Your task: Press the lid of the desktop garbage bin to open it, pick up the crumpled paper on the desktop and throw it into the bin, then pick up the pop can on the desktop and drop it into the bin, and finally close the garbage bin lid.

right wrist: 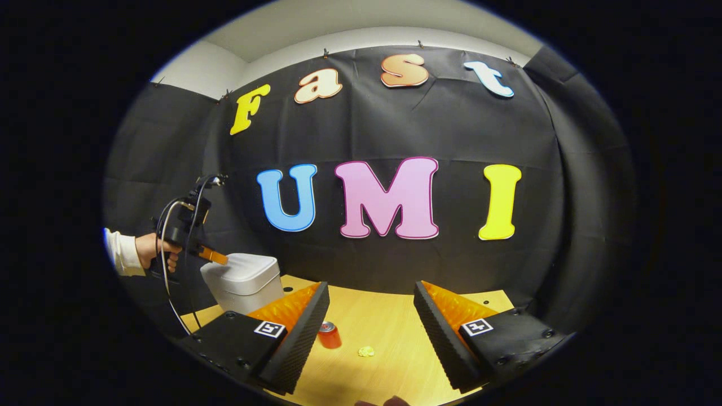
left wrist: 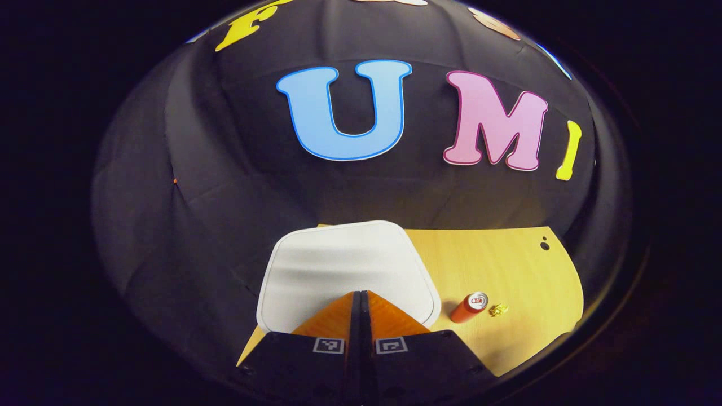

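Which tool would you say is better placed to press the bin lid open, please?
Left. The left tool is shut with its tips right over the closed lid. The right tool is open, above the can and paper, away from the bin.

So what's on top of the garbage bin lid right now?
The left tongs, closed, sit over the white lid, tips at its surface. The lid is down, so the bin's inside is hidden.
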Action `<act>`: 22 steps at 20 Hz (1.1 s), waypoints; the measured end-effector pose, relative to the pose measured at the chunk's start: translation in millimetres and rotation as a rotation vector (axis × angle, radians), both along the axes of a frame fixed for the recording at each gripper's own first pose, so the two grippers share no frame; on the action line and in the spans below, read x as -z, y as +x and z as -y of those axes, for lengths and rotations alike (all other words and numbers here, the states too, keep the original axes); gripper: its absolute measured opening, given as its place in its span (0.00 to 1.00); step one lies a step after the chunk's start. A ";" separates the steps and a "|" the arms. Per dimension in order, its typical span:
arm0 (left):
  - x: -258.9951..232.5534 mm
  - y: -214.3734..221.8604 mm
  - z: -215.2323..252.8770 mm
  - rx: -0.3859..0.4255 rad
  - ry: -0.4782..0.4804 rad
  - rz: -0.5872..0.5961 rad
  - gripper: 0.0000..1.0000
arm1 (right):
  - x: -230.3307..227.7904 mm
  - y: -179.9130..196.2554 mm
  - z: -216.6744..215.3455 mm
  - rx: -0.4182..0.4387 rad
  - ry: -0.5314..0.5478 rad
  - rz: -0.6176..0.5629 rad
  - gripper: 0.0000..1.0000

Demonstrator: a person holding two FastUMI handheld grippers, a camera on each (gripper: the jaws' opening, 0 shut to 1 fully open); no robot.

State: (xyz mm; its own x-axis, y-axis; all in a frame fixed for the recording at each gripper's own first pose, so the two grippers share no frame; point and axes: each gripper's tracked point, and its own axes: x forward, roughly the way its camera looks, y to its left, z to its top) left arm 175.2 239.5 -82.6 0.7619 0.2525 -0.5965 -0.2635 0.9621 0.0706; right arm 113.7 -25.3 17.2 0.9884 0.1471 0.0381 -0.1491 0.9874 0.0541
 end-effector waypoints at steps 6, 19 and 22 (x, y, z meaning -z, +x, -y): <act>20.8 -2.4 -21.5 0.000 0.076 -0.045 0.07 | 1.0 8.7 -15.5 0.049 -0.009 -0.006 0.97; -69.9 12.4 -8.9 0.098 0.309 0.206 0.12 | 19.5 19.8 -33.0 0.057 -0.043 -0.057 0.97; -104.7 5.7 -6.8 0.091 0.337 0.329 0.56 | 28.0 22.9 -35.1 0.051 -0.051 -0.082 0.97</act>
State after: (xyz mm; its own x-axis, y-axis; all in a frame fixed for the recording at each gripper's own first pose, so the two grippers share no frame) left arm 180.9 246.3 22.2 0.9245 0.3138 -0.2165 -0.2398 0.9201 0.3095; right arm 136.6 9.8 -10.9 0.9941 0.0967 -0.0493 -0.0961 0.9953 0.0137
